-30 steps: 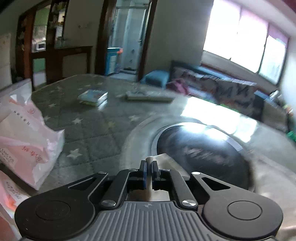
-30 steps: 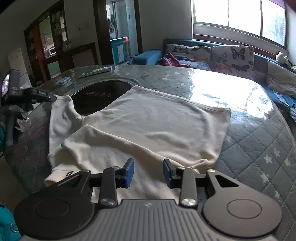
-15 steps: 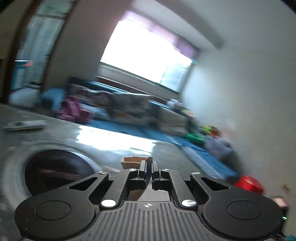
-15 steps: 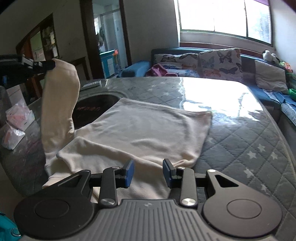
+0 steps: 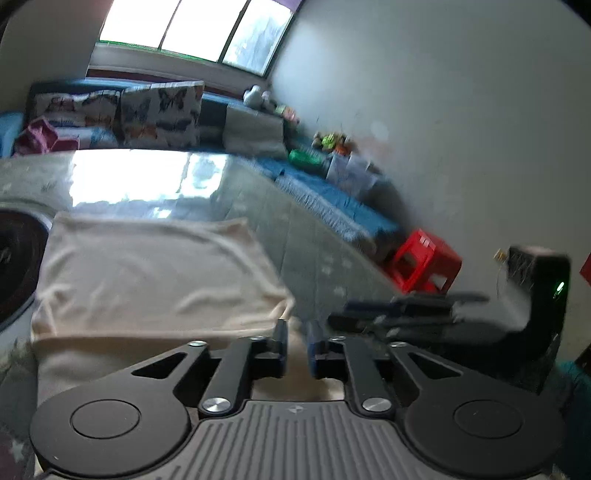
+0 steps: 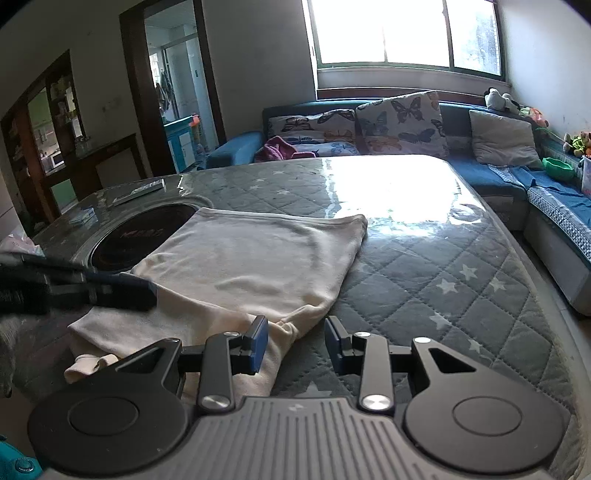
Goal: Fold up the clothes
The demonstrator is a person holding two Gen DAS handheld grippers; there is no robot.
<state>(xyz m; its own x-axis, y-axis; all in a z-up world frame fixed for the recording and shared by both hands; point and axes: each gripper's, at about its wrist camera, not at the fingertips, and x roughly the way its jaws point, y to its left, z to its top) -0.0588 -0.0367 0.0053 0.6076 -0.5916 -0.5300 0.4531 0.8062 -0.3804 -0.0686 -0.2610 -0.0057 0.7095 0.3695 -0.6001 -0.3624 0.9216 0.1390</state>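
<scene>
Two tools are working over one cream garment (image 6: 251, 266) that is lying spread on the quilted, star-patterned tabletop (image 6: 443, 280).

Nearest to you, your right tool (image 6: 295, 341) is hovering at the garment's near right corner with its blue-padded fingers (image 6: 258, 341) standing well apart; the left pad is sitting just over the bunched cloth edge, the right pad over bare quilt, and nothing is lying between them.

Your left tool (image 5: 295, 345) is sitting low over the garment's near edge, its fingers parted by a narrow gap with cream cloth showing in that gap. Motion blur is softening this view, so you cannot tell whether the pads are pinching the fabric or merely lying over it. From the right wrist view the same tool (image 6: 122, 291) is reaching in from the left side, its tip touching a folded layer of the garment.

Farther out, the cloth is lying flat, its far left corner overlapping the dark round inset (image 6: 144, 236) in the tabletop. Beyond that, a flat pale object (image 6: 138, 190) is resting near the far left edge.

Past the tabletop, butterfly cushions (image 6: 400, 123) are leaning on a blue sofa (image 6: 491, 177) beneath a bright window (image 6: 406, 31), and a red stool (image 5: 424, 264) is standing on the floor by the wall.
</scene>
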